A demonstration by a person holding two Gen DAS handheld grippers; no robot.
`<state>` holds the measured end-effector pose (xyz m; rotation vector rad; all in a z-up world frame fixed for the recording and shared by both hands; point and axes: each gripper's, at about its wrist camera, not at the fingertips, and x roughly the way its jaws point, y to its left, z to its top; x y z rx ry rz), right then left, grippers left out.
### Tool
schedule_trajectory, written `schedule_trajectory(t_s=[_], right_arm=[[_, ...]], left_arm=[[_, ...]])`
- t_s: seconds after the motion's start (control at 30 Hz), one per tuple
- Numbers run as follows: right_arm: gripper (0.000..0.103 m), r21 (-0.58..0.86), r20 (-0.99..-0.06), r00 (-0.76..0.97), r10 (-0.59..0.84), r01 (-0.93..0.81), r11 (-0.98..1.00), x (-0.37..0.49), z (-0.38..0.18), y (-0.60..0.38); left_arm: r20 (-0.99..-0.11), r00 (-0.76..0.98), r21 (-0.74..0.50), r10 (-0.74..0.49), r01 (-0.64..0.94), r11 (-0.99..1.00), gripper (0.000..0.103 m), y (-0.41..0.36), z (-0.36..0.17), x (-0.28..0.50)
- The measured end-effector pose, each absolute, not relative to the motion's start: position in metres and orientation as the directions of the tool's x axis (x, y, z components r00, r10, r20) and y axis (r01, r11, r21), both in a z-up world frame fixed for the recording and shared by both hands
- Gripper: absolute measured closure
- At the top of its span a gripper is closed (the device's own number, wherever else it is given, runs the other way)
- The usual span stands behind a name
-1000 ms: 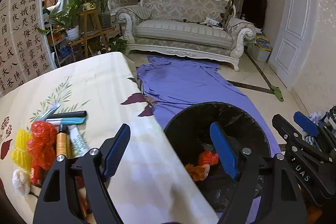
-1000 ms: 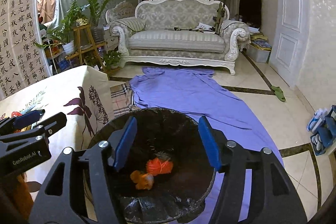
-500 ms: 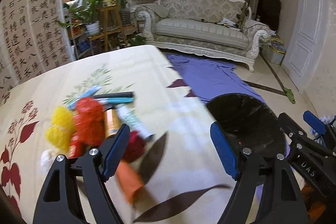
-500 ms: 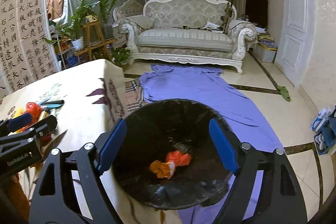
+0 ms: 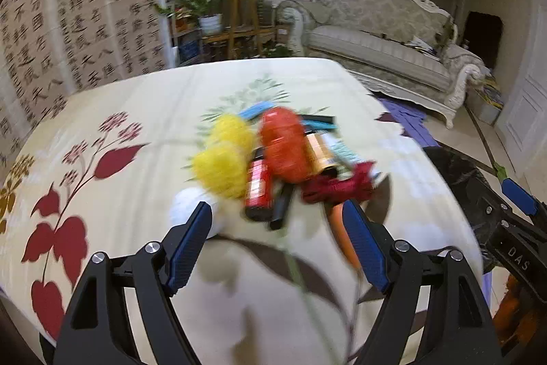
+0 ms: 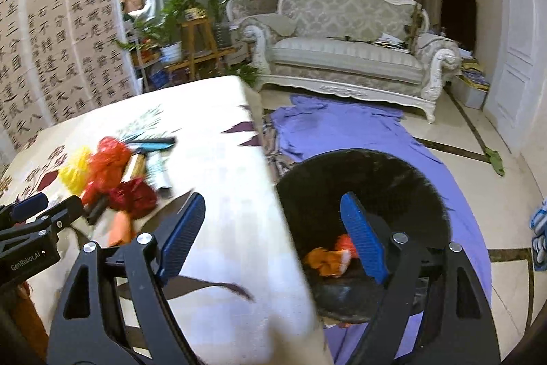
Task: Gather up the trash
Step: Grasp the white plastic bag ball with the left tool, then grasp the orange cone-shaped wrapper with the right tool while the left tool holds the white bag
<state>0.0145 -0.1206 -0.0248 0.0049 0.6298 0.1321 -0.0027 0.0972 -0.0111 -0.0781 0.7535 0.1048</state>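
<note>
1. Orange and yellow mesh balls lie in a pile of trash (image 5: 273,159) on the cloth-covered table (image 5: 136,112), together with a red can (image 5: 258,187), a gold-labelled can (image 5: 319,154), dark red crumpled mesh (image 5: 338,185), tubes and black pens.
2. Just in front of the pile, the left gripper (image 5: 277,243) hovers over the cloth with its blue-padded jaws spread and nothing between them.
3. Beside the table's edge, on a purple cloth (image 6: 342,129) on the floor, stands a black-lined bin (image 6: 393,180) with orange scraps (image 6: 328,259) at its bottom.
4. The right gripper (image 6: 277,235) straddles the table edge and the bin; its jaws have just been opening and stand wide, empty.
5. Behind, an ornate pale sofa (image 6: 348,50), potted plants (image 6: 184,9) and calligraphy panels (image 5: 78,16) line the room.
</note>
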Motion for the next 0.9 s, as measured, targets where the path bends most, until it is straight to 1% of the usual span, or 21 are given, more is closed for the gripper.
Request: schedule_trajectory(t_s=[0.2,0.3,0.5,0.57,0.67,0.77,0.9], right_arm=[[0.024,0.035,-0.601,0.782,0.165,-0.18,0.983,0.011,-0.027,-0.097],[0.024,0.029,-0.608,0.776,0.171,-0.193,0.981,0.011,-0.028,-0.089],[0.024,0.025,-0.616,0.767,0.177,-0.206,0.978,0.012,-0.029,-0.082],[0.024,0.024,-0.62,0.764,0.181,-0.212,0.977,0.013,-0.03,-0.079],[0.024,0.021,-0.624,0.758,0.187,-0.224,0.974,0.013,-0.031,-0.075],[0.024,0.02,-0.627,0.753,0.198,-0.238,0.971,0.012,-0.032,-0.07],[0.026,0.022,-0.631,0.744,0.22,-0.266,0.964,0.009,-0.03,-0.059]], left_arm=[[-0.715,0.69,-0.032,0.114,-0.195,0.98,0.027,0.13,-0.024,-0.005],[-0.729,0.675,-0.043,0.115,-0.212,0.976,0.028,0.141,-0.03,0.0],[-0.751,0.653,-0.056,0.096,-0.208,0.976,0.047,0.151,-0.038,0.007],[-0.759,0.646,-0.064,0.083,-0.201,0.978,0.056,0.155,-0.041,0.01],[-0.761,0.644,-0.069,0.072,-0.192,0.979,0.064,0.157,-0.042,0.011],[-0.756,0.651,-0.065,0.07,-0.181,0.981,0.069,0.155,-0.041,0.009],[-0.747,0.661,-0.066,0.07,-0.178,0.982,0.07,0.157,-0.039,0.002]])
